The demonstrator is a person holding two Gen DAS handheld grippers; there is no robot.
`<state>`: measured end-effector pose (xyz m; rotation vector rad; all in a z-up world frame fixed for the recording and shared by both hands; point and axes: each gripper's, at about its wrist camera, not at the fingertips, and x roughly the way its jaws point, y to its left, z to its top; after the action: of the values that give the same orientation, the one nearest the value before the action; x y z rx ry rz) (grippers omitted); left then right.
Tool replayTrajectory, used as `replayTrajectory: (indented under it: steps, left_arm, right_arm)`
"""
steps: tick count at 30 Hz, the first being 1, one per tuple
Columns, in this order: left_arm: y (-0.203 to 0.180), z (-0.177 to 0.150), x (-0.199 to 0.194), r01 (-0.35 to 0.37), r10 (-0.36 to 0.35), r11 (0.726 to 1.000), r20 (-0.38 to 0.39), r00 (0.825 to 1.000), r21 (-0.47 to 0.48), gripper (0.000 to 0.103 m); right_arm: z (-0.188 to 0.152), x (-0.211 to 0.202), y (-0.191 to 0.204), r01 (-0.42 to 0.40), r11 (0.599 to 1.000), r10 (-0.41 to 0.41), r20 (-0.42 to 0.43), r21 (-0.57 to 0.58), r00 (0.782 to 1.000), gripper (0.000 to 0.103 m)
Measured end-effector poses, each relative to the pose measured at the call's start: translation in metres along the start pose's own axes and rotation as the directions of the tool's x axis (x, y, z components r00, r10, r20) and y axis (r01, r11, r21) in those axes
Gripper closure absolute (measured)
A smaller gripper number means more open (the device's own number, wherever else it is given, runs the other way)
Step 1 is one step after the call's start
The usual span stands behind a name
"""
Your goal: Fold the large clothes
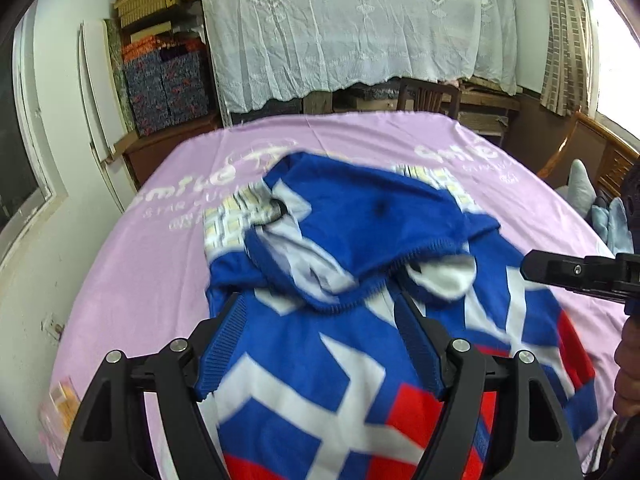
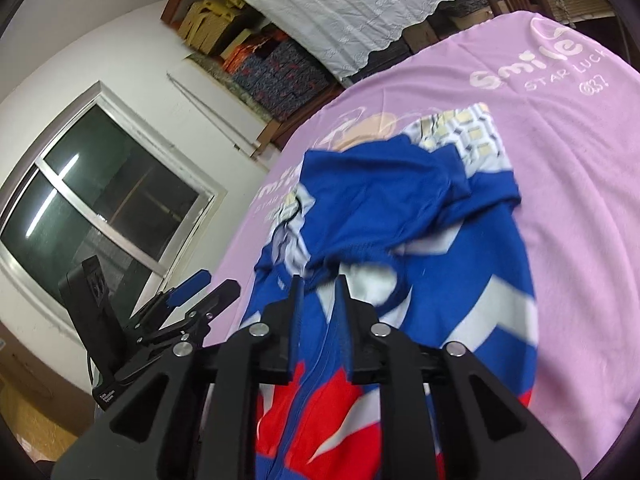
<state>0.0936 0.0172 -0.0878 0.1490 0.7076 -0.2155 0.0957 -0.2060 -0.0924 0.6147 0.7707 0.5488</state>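
A blue knit sweater with white and red stripes lies partly folded on the pink sheet, its blue hem flopped over the middle. My left gripper hangs open above the near part of the sweater, holding nothing. The right gripper shows at the right edge of that view. In the right wrist view the sweater lies ahead, and my right gripper has its jaws a small gap apart over the cloth, gripping nothing I can see. The left gripper shows open at lower left.
The pink sheet covers a table with printed white lettering. A white lace cloth hangs behind. Stacked boxes fill shelves at the back left. A window is on the left wall. A wooden chair stands beyond the far edge.
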Motion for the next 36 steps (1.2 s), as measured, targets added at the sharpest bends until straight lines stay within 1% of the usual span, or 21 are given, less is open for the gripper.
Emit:
replayTrajectory:
  steps: [4,7,9,12,13,16,18,21,23,26,27,29,31,33,35,36]
  left_arm:
    - [0.000,-0.022,0.003,-0.004,0.004,1.000,-0.038,0.999,-0.009,0.026]
    - [0.002,-0.037,0.011,-0.008,0.006,1.000,-0.082,0.997,-0.021,0.026]
    - [0.007,-0.048,0.018,0.001,-0.005,0.999,-0.123,0.992,-0.034,0.026]
    - [0.014,-0.055,0.022,0.009,-0.017,0.999,-0.150,0.989,-0.048,0.026]
    - [0.016,-0.056,0.022,0.019,-0.027,0.998,-0.153,0.988,-0.056,0.026]
    - [0.022,-0.058,0.024,0.035,-0.048,0.997,-0.176,0.983,-0.075,0.026]
    - [0.027,-0.060,0.027,0.056,-0.075,0.993,-0.197,0.978,-0.099,0.025]
    - [0.029,-0.060,0.026,0.059,-0.079,0.993,-0.200,0.977,-0.104,0.023]
    - [0.026,-0.061,0.026,0.056,-0.074,0.994,-0.203,0.976,-0.092,0.022]
    - [0.024,-0.062,0.026,0.053,-0.068,0.996,-0.210,0.975,-0.073,0.019]
    - [0.026,-0.063,0.025,0.053,-0.067,0.996,-0.211,0.975,-0.072,0.017]
    - [0.030,-0.066,0.023,0.040,-0.052,0.997,-0.213,0.976,-0.062,0.016]
    - [0.040,-0.066,0.018,0.036,-0.053,0.996,-0.212,0.976,-0.083,0.016]
    - [0.055,-0.060,0.012,-0.014,-0.009,0.994,-0.205,0.979,-0.110,0.016]
    - [0.072,-0.050,0.007,-0.006,-0.022,0.989,-0.184,0.983,-0.149,0.016]
    - [0.082,-0.043,0.005,0.005,-0.037,0.984,-0.175,0.984,-0.180,0.016]
  right_arm:
    - [-0.019,-0.001,-0.002,0.001,1.000,-0.001,-0.018,0.009,1.000,0.084]
    - [-0.033,0.000,-0.010,0.013,1.000,-0.012,-0.037,0.026,0.999,0.083]
    - [-0.042,0.003,-0.019,0.025,0.998,-0.022,-0.055,0.049,0.998,0.082]
    - [-0.053,0.009,-0.037,0.055,0.994,-0.047,-0.092,0.093,0.995,0.081]
    - [-0.055,0.010,-0.043,0.063,0.992,-0.053,-0.098,0.105,0.994,0.084]
    - [-0.058,0.007,-0.053,0.063,0.990,-0.050,-0.102,0.129,0.994,0.084]
    - [-0.058,0.003,-0.057,0.072,0.989,-0.059,-0.098,0.130,0.993,0.084]
    - [-0.060,-0.004,-0.063,0.091,0.987,-0.080,-0.088,0.130,0.993,0.085]
    - [-0.062,-0.010,-0.066,0.090,0.987,-0.080,-0.080,0.132,0.994,0.086]
    - [-0.063,-0.016,-0.071,0.115,0.984,-0.107,-0.071,0.133,0.992,0.084]
    - [-0.064,-0.018,-0.075,0.097,0.984,-0.087,-0.067,0.148,0.994,0.085]
    - [-0.064,-0.024,-0.082,0.087,0.982,-0.079,-0.058,0.165,0.995,0.086]
    - [-0.064,-0.032,-0.086,0.088,0.981,-0.081,-0.048,0.175,0.996,0.086]
    - [-0.063,-0.044,-0.093,0.091,0.976,-0.087,-0.030,0.196,0.996,0.084]
    - [-0.060,-0.054,-0.095,0.113,0.974,-0.114,-0.006,0.198,0.993,0.078]
    - [-0.056,-0.060,-0.096,0.105,0.975,-0.111,0.016,0.197,0.994,0.076]
